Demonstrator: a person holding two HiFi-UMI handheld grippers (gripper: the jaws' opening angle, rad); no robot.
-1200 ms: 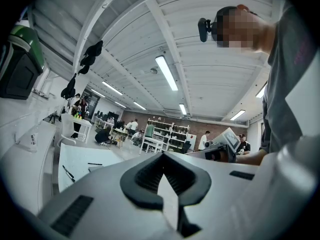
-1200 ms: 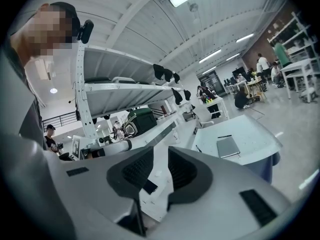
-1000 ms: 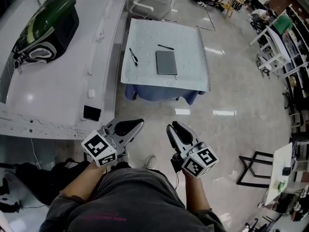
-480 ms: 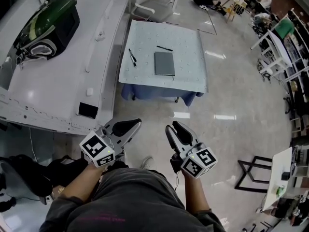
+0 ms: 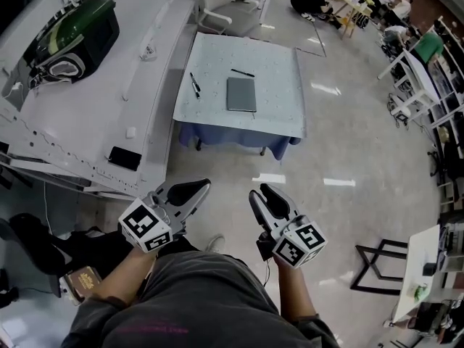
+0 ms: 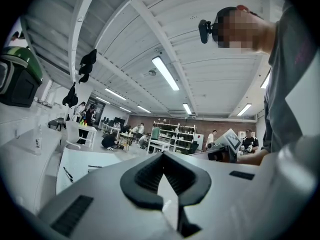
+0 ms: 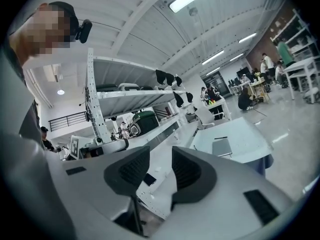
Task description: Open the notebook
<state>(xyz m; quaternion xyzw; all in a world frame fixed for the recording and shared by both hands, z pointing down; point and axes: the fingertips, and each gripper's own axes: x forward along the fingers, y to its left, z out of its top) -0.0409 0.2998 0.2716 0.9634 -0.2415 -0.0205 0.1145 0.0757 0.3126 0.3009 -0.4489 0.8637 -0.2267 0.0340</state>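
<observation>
Jaws: left gripper together, right gripper just widening, empty, notebook well ahead.

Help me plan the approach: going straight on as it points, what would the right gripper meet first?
Probably the long white bench, past open air; depth is unclear. The right gripper, its jaws just opened wider with nothing between them, aims left of the small table with the notebook.

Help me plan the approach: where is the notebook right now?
In the head view, the notebook lies closed near the middle of the small table ahead, with a pen to its left and a second pen just beyond it.
</observation>
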